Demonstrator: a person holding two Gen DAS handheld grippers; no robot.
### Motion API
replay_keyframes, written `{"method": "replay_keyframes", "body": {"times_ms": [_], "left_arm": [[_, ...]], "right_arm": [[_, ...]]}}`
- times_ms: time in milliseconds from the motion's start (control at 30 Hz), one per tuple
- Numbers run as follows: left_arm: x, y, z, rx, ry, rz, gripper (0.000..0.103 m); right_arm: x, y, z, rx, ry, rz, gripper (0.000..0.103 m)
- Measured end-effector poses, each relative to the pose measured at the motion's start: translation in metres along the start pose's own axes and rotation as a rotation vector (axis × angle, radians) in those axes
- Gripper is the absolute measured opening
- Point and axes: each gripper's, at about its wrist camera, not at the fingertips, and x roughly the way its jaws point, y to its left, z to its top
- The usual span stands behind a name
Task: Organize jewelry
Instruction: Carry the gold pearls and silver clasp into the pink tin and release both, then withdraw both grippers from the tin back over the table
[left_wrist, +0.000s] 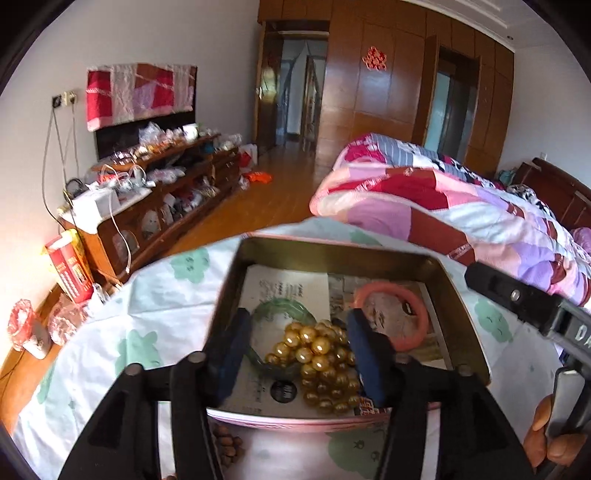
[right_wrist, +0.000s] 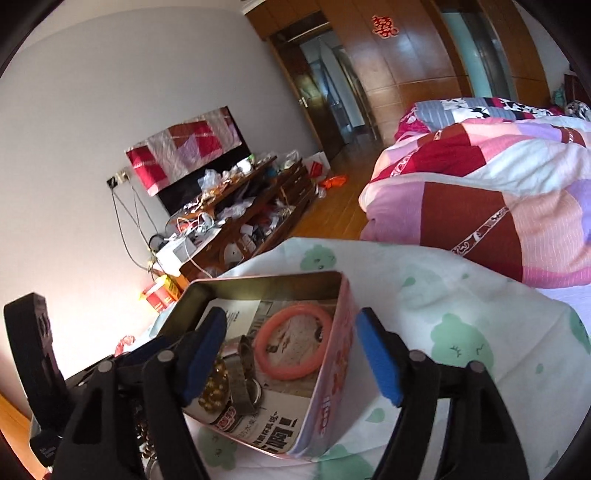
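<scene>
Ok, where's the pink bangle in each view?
Left wrist: pink bangle in the tin's far right corner, right of the gold beads.
Right wrist: lower middle, inside the tin against its right wall.
Shared landmark: red paper ornament on the wardrobe.

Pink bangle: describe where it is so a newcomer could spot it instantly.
Find the open metal tin on the cloth with green shapes, in front of the patchwork quilt. The pink bangle lies flat on the printed paper in its far right part. Unlike the green bangle and gold beads beside it, it is a plain salmon-pink ring.
</scene>
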Motion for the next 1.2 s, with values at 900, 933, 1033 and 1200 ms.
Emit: {"method": "replay_keyframes", "body": {"times_ms": [900, 933, 1033, 1200], "left_arm": [[-0.062, -0.019, -0.05, -0.008, 0.006, 0.131, 0.06], [-0.063, -0.02, -0.051, -0.005, 0.007, 0.133, 0.06], [-0.069, -0.021, -0.055, -0.002, 0.005, 0.139, 0.06], [-0.076, -0.02, -0.063, -0.01, 0.011, 0.134, 0.06]], "right_arm": [[-0.053, 0.012, -0.041, -0.012, -0.045, -0.119, 0.084], [-0.055, 0.013, -0.043, -0.017, -0.049, -0.122, 0.084], [-0.059, 0.018, -0.047, -0.04, -0.059, -0.135, 0.084], [-0.063, 0.023, -0.055, -0.075, -0.062, -0.154, 0.084]]}}
